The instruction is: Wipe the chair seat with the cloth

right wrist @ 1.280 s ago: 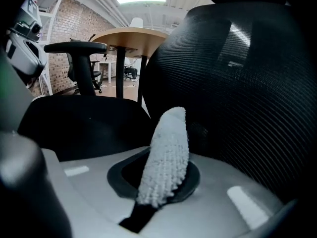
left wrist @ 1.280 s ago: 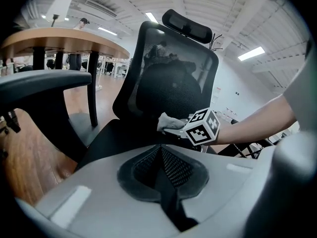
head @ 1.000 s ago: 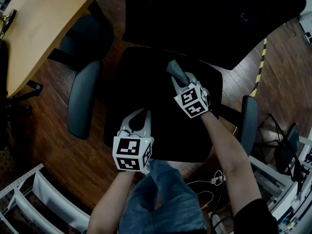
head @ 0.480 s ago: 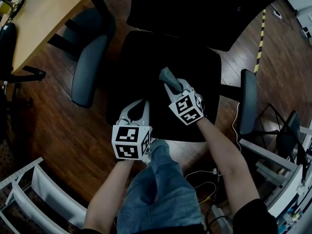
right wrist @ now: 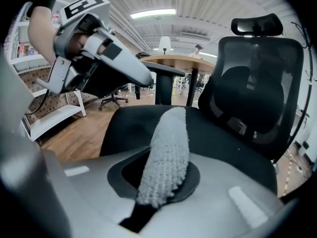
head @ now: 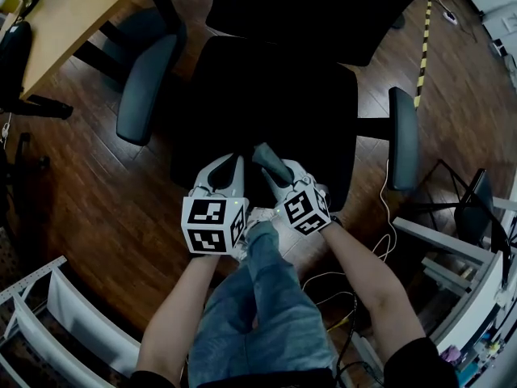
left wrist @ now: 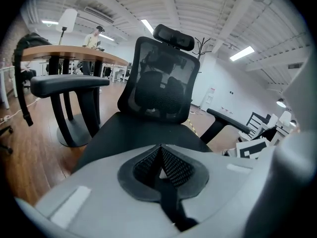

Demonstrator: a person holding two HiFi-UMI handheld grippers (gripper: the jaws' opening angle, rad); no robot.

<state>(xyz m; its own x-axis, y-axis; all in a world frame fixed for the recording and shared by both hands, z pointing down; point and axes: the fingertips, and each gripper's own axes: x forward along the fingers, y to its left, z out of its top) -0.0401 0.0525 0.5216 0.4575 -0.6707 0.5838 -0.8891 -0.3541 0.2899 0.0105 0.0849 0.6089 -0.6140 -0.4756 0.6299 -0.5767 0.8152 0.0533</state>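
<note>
The black chair seat [head: 275, 95] fills the middle of the head view, with its mesh backrest [head: 323, 10] beyond. My right gripper [head: 277, 170] is over the seat's front edge, shut on a grey knobbly cloth [head: 266, 158]. In the right gripper view the cloth [right wrist: 167, 148] sticks out forward from the jaws over the seat [right wrist: 223, 133]; whether it touches the seat I cannot tell. My left gripper [head: 229, 164] hovers just left of it at the same front edge, jaws shut with nothing in them [left wrist: 161, 155].
The chair's armrests [head: 145, 79] [head: 404, 140] flank the seat. A wooden desk [head: 73, 10] stands at the upper left. A white shelf frame [head: 56, 314] lies at the lower left; cables [head: 355, 281] trail on the wood floor at the right. A leg in jeans [head: 266, 314] is below the grippers.
My right gripper has drawn the cloth from the back of the seat toward the front edge. The left gripper has stayed near the front edge and now sits close beside it.
</note>
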